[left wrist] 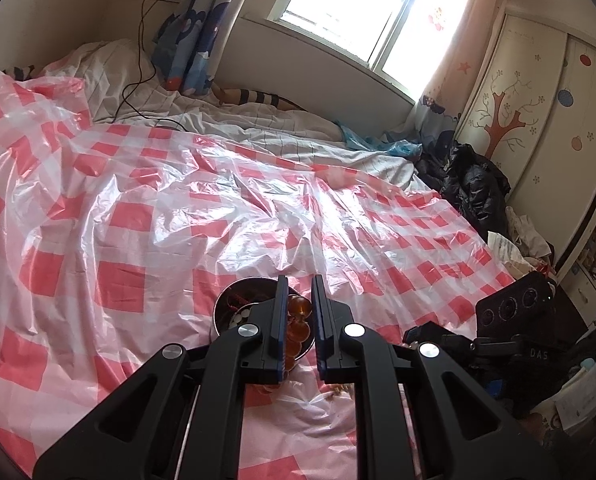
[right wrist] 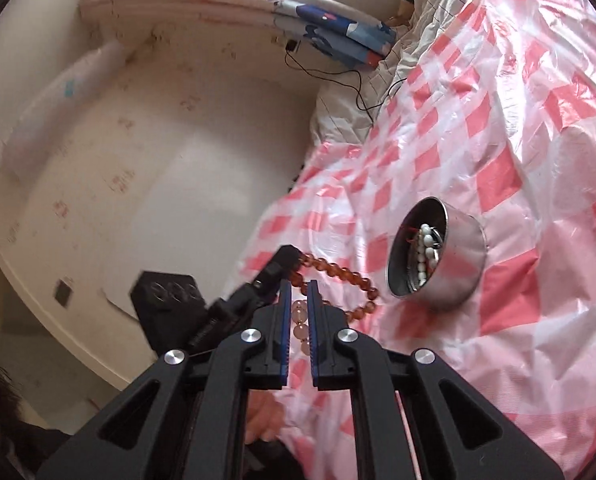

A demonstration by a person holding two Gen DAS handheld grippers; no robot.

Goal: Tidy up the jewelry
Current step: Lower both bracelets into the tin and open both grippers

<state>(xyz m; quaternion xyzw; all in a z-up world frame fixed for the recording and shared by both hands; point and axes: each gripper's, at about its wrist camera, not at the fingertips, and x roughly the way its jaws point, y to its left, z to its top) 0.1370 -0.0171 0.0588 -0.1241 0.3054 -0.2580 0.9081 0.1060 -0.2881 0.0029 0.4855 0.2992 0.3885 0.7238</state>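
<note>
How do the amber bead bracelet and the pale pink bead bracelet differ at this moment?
The amber bead bracelet is dark orange-brown and glossy; the pale pink bead bracelet is a milky pink. The amber one is clamped by the left gripper and hangs as an open loop; the pink one is pinched in the right gripper, with only a few beads showing between the fingers. Both are strings of round beads, held off the checked sheet, outside the metal tin.

A red-and-white checked plastic sheet covers the bed. On it stands a silver metal bowl with white beads and a red thread inside. The bead bracelet is amber-brown; the beads between the 2 black, blue-edged fingers look paler pink, perhaps from glare. The curtain is blue-patterned.
</note>
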